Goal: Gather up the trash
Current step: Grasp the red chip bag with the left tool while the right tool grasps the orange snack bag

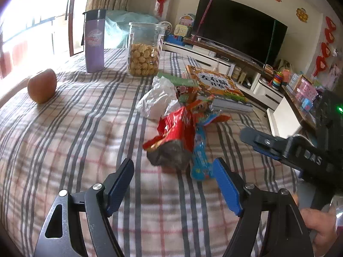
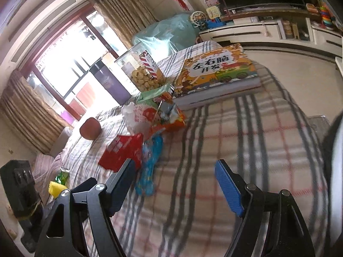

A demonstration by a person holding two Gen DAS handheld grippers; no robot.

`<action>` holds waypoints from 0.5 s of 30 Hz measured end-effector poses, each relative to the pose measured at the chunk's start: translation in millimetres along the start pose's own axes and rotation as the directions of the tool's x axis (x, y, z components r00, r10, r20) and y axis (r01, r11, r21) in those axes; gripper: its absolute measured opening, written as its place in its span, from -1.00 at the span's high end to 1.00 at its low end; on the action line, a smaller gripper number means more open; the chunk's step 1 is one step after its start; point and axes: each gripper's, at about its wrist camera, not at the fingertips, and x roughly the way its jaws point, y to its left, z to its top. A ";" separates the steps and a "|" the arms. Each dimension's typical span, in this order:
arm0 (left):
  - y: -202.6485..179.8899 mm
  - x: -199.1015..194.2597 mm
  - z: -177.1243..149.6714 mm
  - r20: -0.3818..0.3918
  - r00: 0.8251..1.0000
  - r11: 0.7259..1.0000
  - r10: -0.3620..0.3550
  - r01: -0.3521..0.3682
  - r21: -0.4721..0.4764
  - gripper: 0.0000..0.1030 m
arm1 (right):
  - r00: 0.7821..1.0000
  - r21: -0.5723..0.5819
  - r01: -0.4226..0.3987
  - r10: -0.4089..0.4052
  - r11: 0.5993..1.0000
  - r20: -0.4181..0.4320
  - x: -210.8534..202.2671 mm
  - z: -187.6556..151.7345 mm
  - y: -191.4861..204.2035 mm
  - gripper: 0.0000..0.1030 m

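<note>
A pile of trash lies on the plaid cloth: a red snack bag (image 1: 174, 126) with a dark foil inside, a blue wrapper (image 1: 200, 160), an orange wrapper (image 1: 205, 109) and crumpled white paper (image 1: 157, 98). My left gripper (image 1: 173, 171) is open and empty just in front of the red bag and blue wrapper. My right gripper (image 2: 175, 171) is open and empty, to the right of the blue wrapper (image 2: 150, 167) and red bag (image 2: 122, 152). The right gripper also shows at the right in the left wrist view (image 1: 285, 147). An orange wrapper (image 2: 169, 115) and white paper (image 2: 137, 117) lie farther back.
A thick picture book (image 1: 216, 85) lies behind the trash. A cookie jar (image 1: 144, 49), a purple tumbler (image 1: 94, 40) and an apple (image 1: 41, 85) stand farther left. A can (image 2: 62, 175) and a yellow object (image 2: 56, 188) sit at the left. A TV cabinet (image 1: 214, 57) runs along the wall.
</note>
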 end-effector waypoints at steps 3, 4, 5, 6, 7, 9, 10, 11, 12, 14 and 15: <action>0.4 11.0 5.6 0.003 1.000 1.000 0.003 -0.003 0.009 -0.47 | 1.000 0.014 -0.015 0.015 1.000 -0.007 13.2 9.1 -0.5 -0.50; 0.6 16.2 7.4 0.002 1.000 1.000 0.007 -0.007 0.014 -0.47 | 1.000 0.016 -0.018 0.018 1.000 -0.009 20.2 13.5 -0.7 -0.50; 1.6 20.2 8.8 0.002 1.000 1.000 0.011 -0.011 0.015 -0.47 | 1.000 0.019 -0.019 0.019 1.000 -0.011 23.3 15.5 -1.8 -0.49; 2.9 23.7 9.4 0.001 1.000 1.000 0.013 -0.013 0.016 -0.47 | 1.000 0.026 -0.024 0.024 0.999 -0.016 30.4 19.4 -2.9 -0.49; 3.5 26.8 10.2 -0.001 1.000 1.000 0.012 -0.012 0.015 -0.44 | 0.999 0.031 -0.027 0.028 0.999 -0.020 35.1 21.5 -3.7 -0.47; 6.1 34.8 13.0 -0.007 1.000 1.000 0.005 -0.005 0.014 -0.44 | 0.999 0.041 -0.030 0.031 0.999 -0.030 44.9 25.8 -6.0 -0.41; 6.6 36.7 13.3 -0.008 1.000 1.000 -0.001 0.001 0.015 -0.42 | 0.999 0.046 -0.031 0.032 0.998 -0.035 50.4 28.2 -7.0 -0.36; 6.7 38.1 13.1 -0.009 1.000 1.000 -0.006 0.006 0.015 -0.37 | 0.999 0.050 -0.031 0.033 0.998 -0.038 54.6 30.4 -7.6 -0.32; 7.6 41.4 14.0 -0.008 1.000 1.000 -0.010 0.010 0.017 -0.33 | 0.999 0.055 -0.033 0.036 0.998 -0.039 58.0 32.1 -8.2 -0.29; 8.8 47.0 14.5 -0.015 1.000 1.000 -0.019 0.019 0.022 -0.09 | 0.998 0.063 -0.040 0.043 0.997 -0.043 64.2 34.3 -8.7 -0.10; 9.7 49.5 14.4 -0.021 0.999 0.999 -0.027 0.027 0.021 -0.04 | 0.998 0.065 -0.042 0.045 0.997 -0.048 66.9 35.0 -8.5 -0.03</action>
